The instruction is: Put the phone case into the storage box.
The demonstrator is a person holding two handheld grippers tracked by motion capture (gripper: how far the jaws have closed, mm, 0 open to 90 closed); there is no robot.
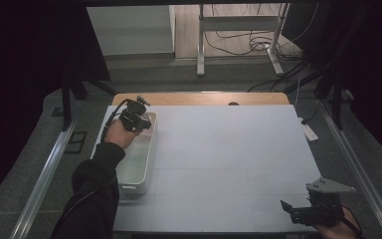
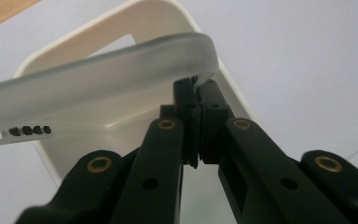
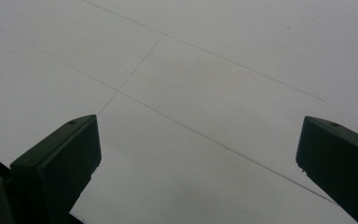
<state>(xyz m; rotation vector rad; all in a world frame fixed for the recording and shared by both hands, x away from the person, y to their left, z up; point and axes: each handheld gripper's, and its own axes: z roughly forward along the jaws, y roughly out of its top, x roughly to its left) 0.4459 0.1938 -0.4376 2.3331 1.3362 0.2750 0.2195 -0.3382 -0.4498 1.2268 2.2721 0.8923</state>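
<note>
Black jaws of the left tool (image 2: 196, 100) are clenched on the rim of a translucent frosted tray (image 2: 98, 70), pinching it at one rounded corner just beyond the tips, with the white plastic bin (image 2: 135, 25) directly beneath and behind it. From the high view the left tool (image 1: 135, 118) hangs over the far end of the white plastic bin (image 1: 138, 172), which sits along the left edge of the counter (image 1: 229, 159). The grip takes only a thin lip at a corner, so the tray could pivot or slip out if it is swung or lowered fast; tilted as it is, it might also catch on the bin's wall and jam or drag the bin sideways. The right tool (image 3: 198, 154) is released, jaws wide apart over bare counter, and at the near right corner in the high view (image 1: 298, 211), well apart from the bin and too far to steady anything.
</note>
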